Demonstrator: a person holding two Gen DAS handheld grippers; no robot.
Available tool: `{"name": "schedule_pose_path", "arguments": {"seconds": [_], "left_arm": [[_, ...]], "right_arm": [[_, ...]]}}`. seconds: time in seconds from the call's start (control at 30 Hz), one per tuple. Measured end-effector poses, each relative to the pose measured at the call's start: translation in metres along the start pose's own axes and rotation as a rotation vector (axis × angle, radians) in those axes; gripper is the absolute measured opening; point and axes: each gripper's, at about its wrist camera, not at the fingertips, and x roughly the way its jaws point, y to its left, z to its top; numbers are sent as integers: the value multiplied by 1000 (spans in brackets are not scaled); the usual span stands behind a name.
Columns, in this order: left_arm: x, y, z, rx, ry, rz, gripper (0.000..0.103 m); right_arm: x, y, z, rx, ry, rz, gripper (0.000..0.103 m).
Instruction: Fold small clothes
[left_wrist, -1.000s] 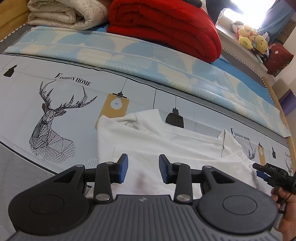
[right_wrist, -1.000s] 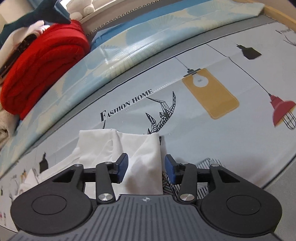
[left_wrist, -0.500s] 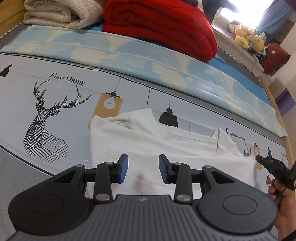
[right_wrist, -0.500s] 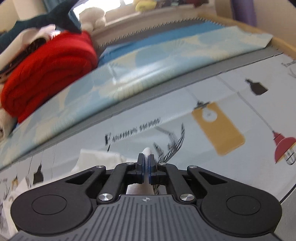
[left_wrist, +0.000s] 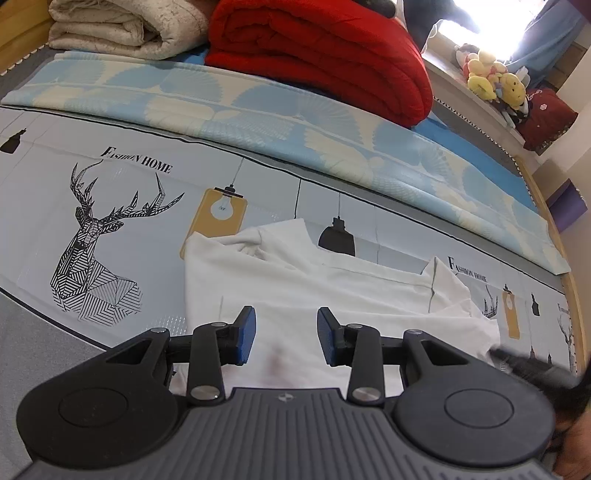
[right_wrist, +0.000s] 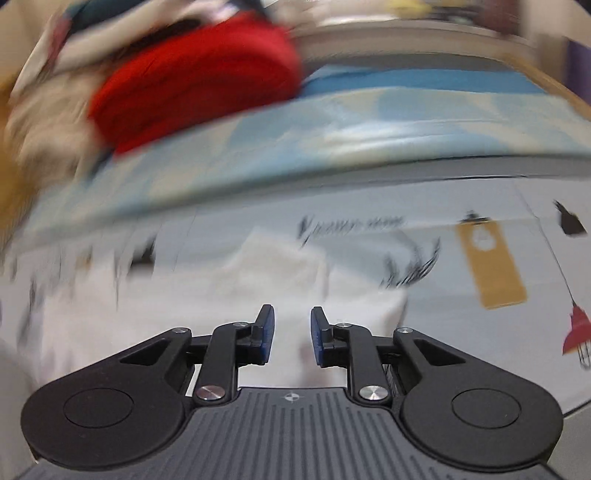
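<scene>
Soft cloth on a printed sheet, matt black plastic tools

The white garment (left_wrist: 303, 284) is thin, matt cloth, creased, with a faint reddish stain near 6 o'clock. It lies on a smooth printed bedsheet (left_wrist: 155, 236) with a slight sheen. At 12 o'clock, a thick red blanket (left_wrist: 325, 55) looks plush; at 11 o'clock, a beige quilt (left_wrist: 122, 26) looks crinkled. The left gripper (left_wrist: 286, 334) is matt black plastic with ribbed blue pads (left_wrist: 246, 334) and shiny metal rivets.

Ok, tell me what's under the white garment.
The white garment lies on the printed bed sheet, covering part of a yellow lamp print. Anything else beneath is hidden.
</scene>
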Motion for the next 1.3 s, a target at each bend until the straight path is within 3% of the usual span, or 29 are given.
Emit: {"name": "schedule_pose_path", "arguments": {"seconds": [0.1, 0.27, 0.4, 0.53, 0.67, 0.87, 1.0, 1.3], "left_arm": [[-2, 1, 0, 2, -3, -2, 41], [-7, 5, 0, 1, -10, -1, 41], [-12, 8, -1, 10, -10, 6, 41], [-20, 11, -2, 37, -17, 11, 41], [-27, 14, -8, 71, -19, 23, 41], [-39, 19, -24, 111, -38, 43, 41], [-51, 12, -42, 165, -76, 32, 41], [-70, -17, -117, 318, -124, -4, 41]], "right_arm": [[28, -5, -27, -64, 116, -157, 22], [3, -2, -25, -22, 12, -104, 22], [17, 0, -40, -97, 79, -165, 22], [6, -1, -42, -72, 15, -143, 22], [5, 0, -51, -100, 30, -193, 30], [-63, 18, -41, -57, -87, -149, 34], [-120, 39, -50, -107, -172, -138, 45], [-225, 61, -126, -55, -281, -102, 53]]}}
